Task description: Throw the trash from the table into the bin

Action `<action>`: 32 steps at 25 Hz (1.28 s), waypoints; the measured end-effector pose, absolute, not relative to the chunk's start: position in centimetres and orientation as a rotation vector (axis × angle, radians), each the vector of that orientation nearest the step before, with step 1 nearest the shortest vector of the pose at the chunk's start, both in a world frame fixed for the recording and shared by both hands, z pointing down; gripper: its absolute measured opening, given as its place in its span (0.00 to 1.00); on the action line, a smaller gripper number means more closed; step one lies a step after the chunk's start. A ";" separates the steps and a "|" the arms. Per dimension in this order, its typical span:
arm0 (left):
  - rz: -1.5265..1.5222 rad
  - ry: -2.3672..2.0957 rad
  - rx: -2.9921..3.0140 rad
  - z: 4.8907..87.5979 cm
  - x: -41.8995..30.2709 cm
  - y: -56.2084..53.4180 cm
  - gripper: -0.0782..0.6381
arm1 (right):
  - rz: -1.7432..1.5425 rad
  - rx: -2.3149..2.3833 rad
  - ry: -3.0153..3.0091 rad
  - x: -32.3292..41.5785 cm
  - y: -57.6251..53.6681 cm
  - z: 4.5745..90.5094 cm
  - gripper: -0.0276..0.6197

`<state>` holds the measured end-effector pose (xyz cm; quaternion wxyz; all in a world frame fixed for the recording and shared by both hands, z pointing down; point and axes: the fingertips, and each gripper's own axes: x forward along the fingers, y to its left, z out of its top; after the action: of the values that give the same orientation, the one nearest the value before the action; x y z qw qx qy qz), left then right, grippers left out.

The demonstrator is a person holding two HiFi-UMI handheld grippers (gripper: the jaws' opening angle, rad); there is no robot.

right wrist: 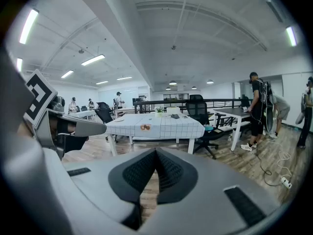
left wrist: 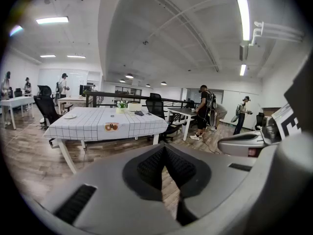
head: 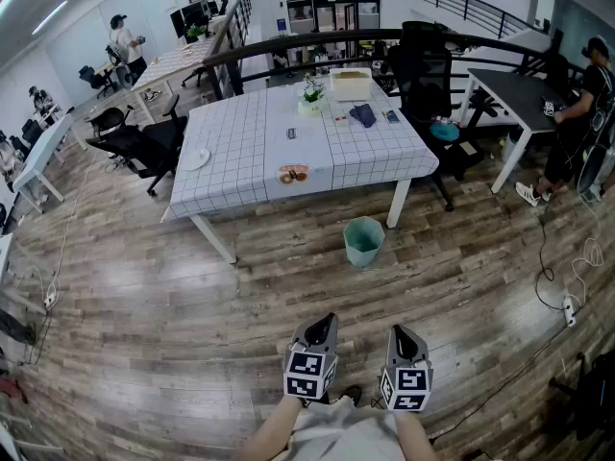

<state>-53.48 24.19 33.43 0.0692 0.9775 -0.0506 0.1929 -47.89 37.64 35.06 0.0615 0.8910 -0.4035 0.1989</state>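
Note:
A table with a white checked cloth stands across the room from me. On its near edge lies an orange-brown wrapper, which shows small in the left gripper view and the right gripper view. A small dark scrap lies further back on the cloth. A teal bin stands on the floor in front of the table. My left gripper and right gripper hang side by side low over the floor, well short of the table. Both are shut and empty.
Also on the table are a white plate, a small plant, a white box, a dark blue cloth and a phone-like item. Office chairs flank it. A person stands at a dark desk on the right. Cables trail over the wooden floor.

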 end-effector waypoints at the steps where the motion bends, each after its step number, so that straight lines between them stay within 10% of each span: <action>1: 0.588 -0.147 2.945 33.4 -53.7 24.3 0.14 | 0.616 2.698 -1.216 -48.1 37.7 35.3 0.04; 32: 0.496 0.110 2.926 31.5 -39.2 20.8 0.14 | 0.744 2.647 -1.486 -40.8 30.0 37.4 0.05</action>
<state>-39.19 20.75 31.50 0.0857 0.9816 0.0370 0.1664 -40.78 29.97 37.40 0.0079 0.8468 -0.4755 0.2381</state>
